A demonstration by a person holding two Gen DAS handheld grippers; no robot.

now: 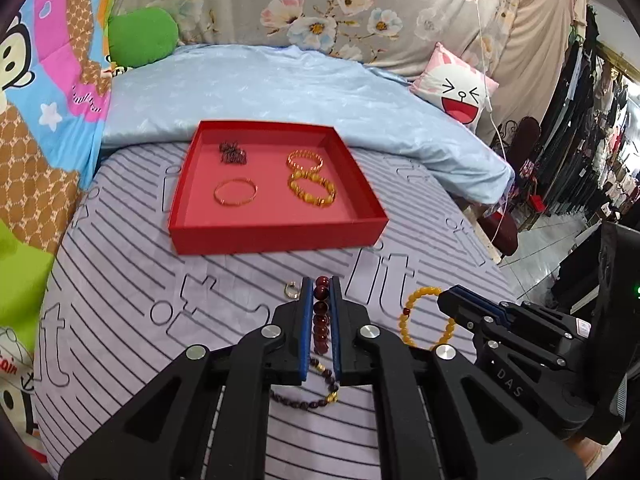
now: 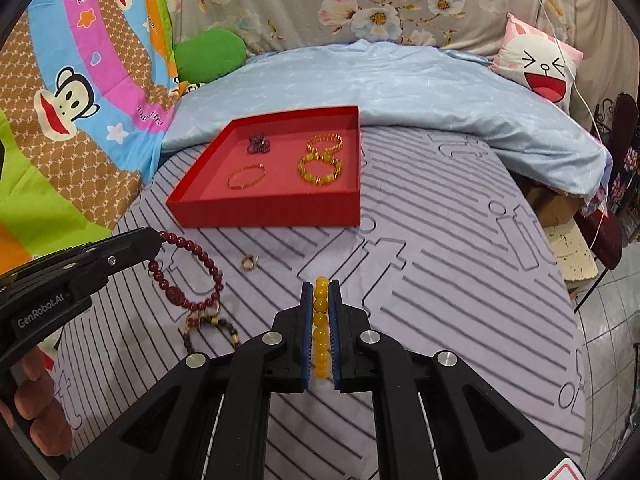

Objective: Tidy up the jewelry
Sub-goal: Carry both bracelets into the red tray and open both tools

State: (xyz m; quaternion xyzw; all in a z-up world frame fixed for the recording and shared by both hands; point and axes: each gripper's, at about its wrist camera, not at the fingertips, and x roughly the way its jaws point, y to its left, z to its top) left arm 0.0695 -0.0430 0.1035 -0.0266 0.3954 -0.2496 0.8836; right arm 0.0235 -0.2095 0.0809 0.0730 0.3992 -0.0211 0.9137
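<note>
Jewelry is partly sorted — four pieces lie in the red tray [image 1: 276, 236] ahead of both grippers. Left gripper [image 1: 321, 284] clamps a dark red bracelet [image 2: 188, 272], right gripper [image 2: 320, 286] a yellow bracelet [image 1: 416, 320]; a dark bead bracelet [image 2: 208, 332] and small ring [image 2: 249, 262] remain below — unplaced.

Left gripper [image 1: 321, 296]: your black two-finger tool, blue pads [image 1: 307, 320] lining each finger, round silver pivot screws.
Right gripper [image 2: 320, 296]: same black build, blue pads, silver screws.
Markings: white "GenRobot.AI" on your left housing ("DAS" on the right).
</note>
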